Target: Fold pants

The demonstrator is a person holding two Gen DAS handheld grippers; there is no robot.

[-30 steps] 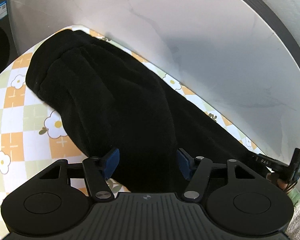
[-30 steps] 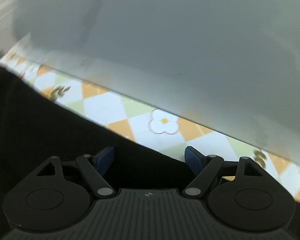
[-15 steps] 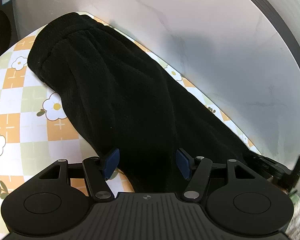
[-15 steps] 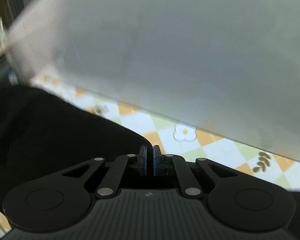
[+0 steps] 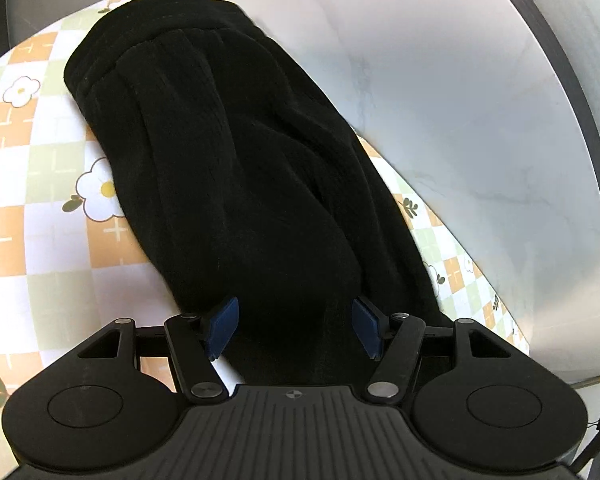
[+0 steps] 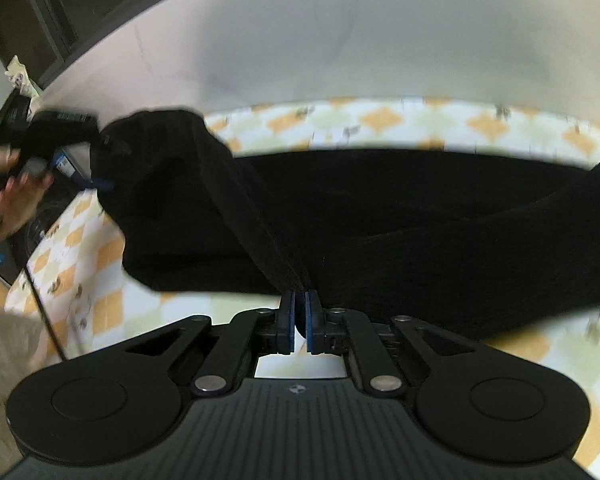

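Pants (image 5: pixel 236 168), black and ribbed, lie on a checked cloth (image 5: pixel 52 208) printed with orange and green squares and white flowers; the cloth covers part of a pale marbled tabletop (image 5: pixel 460 112). In the left wrist view the garment runs from about 11 o'clock, where a thick stitched end sits near the cloth's far edge, down to 6 o'clock, passing between the fingers of the left gripper (image 5: pixel 296 328). That gripper stands partly open; its blue pads (image 5: pixel 222 326) sit either side of the fabric at its near end, and I cannot tell whether they touch it.

In the right wrist view, which is blurred, the pants (image 6: pixel 380 216) stretch across the middle from 9 to 3 o'clock over the cloth (image 6: pixel 380 120). The right gripper (image 6: pixel 300 322) is closed tight, and a narrow pulled-up ridge of black fabric runs straight down into the pinch of its pads, so it grips the pants there. At 9 o'clock a hand (image 6: pixel 16 200) holds the left gripper (image 6: pixel 72 148) beside the garment's thick end.
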